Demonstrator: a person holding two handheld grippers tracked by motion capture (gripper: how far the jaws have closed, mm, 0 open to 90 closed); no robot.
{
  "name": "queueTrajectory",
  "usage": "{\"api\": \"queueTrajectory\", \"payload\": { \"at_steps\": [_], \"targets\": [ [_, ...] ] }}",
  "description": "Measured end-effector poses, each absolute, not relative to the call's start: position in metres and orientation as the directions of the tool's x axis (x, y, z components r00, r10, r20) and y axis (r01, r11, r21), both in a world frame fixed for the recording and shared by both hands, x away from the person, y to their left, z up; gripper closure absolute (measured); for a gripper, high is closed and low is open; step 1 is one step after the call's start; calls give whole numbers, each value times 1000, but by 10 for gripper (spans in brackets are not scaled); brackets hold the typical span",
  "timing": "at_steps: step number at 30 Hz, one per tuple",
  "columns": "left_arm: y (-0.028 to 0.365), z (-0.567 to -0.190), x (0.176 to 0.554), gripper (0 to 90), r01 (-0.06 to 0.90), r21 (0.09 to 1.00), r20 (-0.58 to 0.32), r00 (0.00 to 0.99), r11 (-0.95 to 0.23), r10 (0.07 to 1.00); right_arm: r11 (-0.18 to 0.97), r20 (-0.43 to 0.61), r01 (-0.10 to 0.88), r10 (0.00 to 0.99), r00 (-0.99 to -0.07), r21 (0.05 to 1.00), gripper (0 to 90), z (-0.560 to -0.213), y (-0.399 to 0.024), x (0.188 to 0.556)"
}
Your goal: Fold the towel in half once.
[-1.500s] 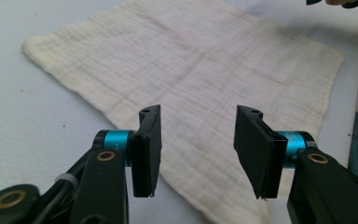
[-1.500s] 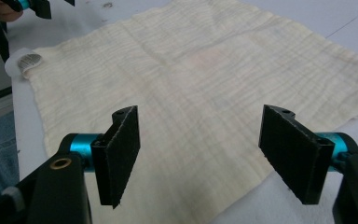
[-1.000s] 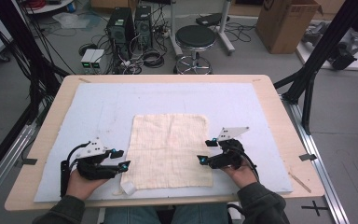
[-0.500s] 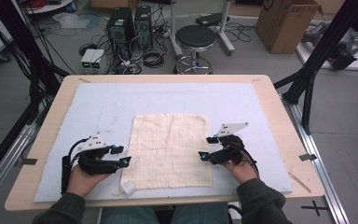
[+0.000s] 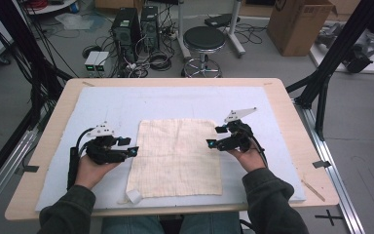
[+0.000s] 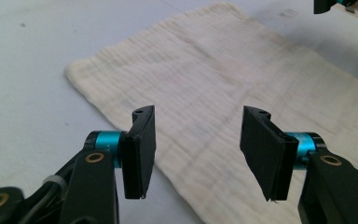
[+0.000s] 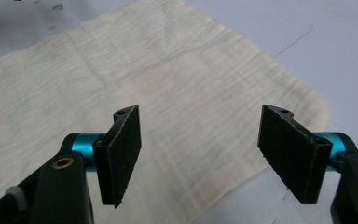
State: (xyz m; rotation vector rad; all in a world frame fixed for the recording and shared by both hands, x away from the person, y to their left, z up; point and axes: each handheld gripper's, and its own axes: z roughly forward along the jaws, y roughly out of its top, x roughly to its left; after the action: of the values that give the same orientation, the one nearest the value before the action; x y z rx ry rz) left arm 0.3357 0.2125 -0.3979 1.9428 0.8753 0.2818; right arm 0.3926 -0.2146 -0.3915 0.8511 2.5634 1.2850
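A cream cloth (image 5: 177, 156) lies flat and spread out in the middle of the pale blue mat (image 5: 112, 102). My left gripper (image 5: 129, 146) hovers at the cloth's left edge, pointing inward. In the left gripper view the gripper (image 6: 198, 154) is open above the cloth (image 6: 214, 70). Its jaws have just been closing a little with nothing between them. My right gripper (image 5: 215, 137) hovers at the cloth's right edge. The right gripper view has the gripper (image 7: 200, 158) open over the cloth (image 7: 121, 70), near a rounded corner. Its jaws have also just been closing on nothing.
A small white tag (image 5: 133, 196) sticks out at the cloth's near left corner. The mat covers most of the wooden table (image 5: 292, 112). A thin wooden stick (image 5: 313, 190) lies near the table's right front corner. A stool (image 5: 204, 39) stands beyond the far edge.
Both hands have moved away from the person along the cloth's side edges and risen slightly. The cloth has not moved.
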Motion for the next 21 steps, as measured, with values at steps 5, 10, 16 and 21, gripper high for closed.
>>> {"api": "queueTrajectory", "payload": {
  "at_steps": [5, 10, 16, 21],
  "targets": [
    [211, -393, 355, 470, 471, 841, -173, 700, -267, 693, 469, 113, 427, 562, -820, 773, 339, -383, -213, 412],
    [211, -389, 373, 487, 477, 847, -181, 676, -237, 714, 459, 101, 428, 582, -807, 778, 403, -373, -213, 430],
    [208, -384, 394, 513, 486, 845, -179, 649, -222, 740, 436, 114, 461, 619, -777, 773, 482, -376, -214, 450],
    [211, -395, 413, 537, 526, 833, -211, 588, -171, 781, 422, 122, 482, 642, -757, 768, 517, -386, -217, 461]
  ]
}}
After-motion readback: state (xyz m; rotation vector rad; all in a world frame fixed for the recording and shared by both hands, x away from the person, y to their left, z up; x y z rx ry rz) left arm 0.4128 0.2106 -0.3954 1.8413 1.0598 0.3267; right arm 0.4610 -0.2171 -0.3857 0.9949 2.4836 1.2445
